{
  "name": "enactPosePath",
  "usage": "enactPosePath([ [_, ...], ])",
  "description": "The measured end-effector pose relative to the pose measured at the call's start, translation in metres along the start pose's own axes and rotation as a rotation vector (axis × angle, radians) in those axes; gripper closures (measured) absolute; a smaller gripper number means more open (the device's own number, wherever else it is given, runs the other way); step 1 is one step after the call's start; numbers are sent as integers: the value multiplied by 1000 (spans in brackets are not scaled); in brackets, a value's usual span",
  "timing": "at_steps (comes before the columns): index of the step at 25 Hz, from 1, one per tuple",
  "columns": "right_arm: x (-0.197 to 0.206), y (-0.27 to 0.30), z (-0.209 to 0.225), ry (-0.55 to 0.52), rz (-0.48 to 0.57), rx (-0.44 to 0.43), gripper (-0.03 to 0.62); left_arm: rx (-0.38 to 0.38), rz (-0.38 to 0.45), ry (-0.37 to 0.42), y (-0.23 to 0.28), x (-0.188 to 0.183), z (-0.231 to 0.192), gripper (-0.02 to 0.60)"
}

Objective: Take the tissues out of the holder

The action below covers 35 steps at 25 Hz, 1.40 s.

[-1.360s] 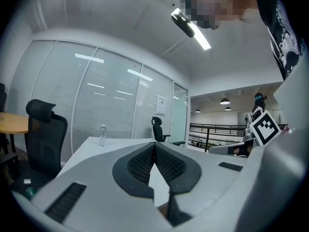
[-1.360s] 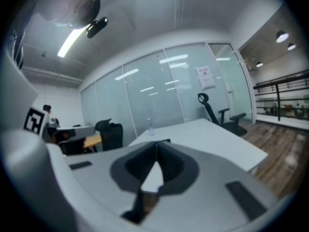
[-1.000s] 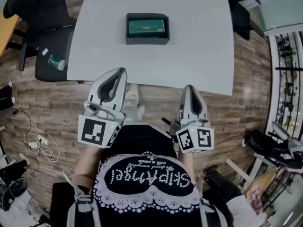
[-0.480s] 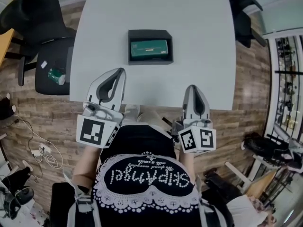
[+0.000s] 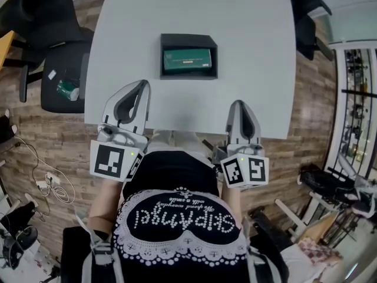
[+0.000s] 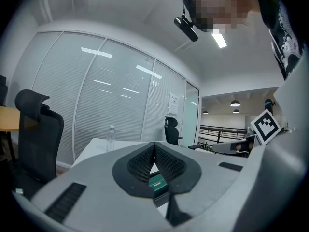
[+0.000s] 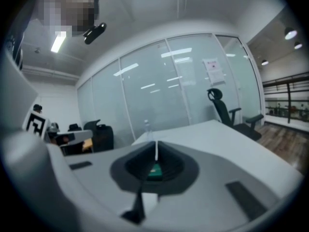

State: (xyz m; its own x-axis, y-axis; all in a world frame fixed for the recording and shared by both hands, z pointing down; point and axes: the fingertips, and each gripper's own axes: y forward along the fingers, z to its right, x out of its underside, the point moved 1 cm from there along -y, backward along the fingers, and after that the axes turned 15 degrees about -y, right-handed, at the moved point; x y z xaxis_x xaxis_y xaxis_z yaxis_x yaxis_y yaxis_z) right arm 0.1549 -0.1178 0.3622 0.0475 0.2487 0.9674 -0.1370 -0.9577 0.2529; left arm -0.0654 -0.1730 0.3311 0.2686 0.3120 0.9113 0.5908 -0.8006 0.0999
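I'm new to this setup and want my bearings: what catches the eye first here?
A dark holder with a green pack of tissues in it sits in the middle of the white table. Nearer the person, the left gripper and the right gripper hang at the table's near edge, jaws together and empty, well short of the holder.

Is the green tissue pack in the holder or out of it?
In. The green tissue pack lies inside the black holder, walls around it.
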Motion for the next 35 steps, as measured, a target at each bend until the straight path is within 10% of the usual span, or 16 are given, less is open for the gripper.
enactPosePath([
  [35,-5,7,44,2,24,-72,559,-82,5,59,14,-4,20,558],
])
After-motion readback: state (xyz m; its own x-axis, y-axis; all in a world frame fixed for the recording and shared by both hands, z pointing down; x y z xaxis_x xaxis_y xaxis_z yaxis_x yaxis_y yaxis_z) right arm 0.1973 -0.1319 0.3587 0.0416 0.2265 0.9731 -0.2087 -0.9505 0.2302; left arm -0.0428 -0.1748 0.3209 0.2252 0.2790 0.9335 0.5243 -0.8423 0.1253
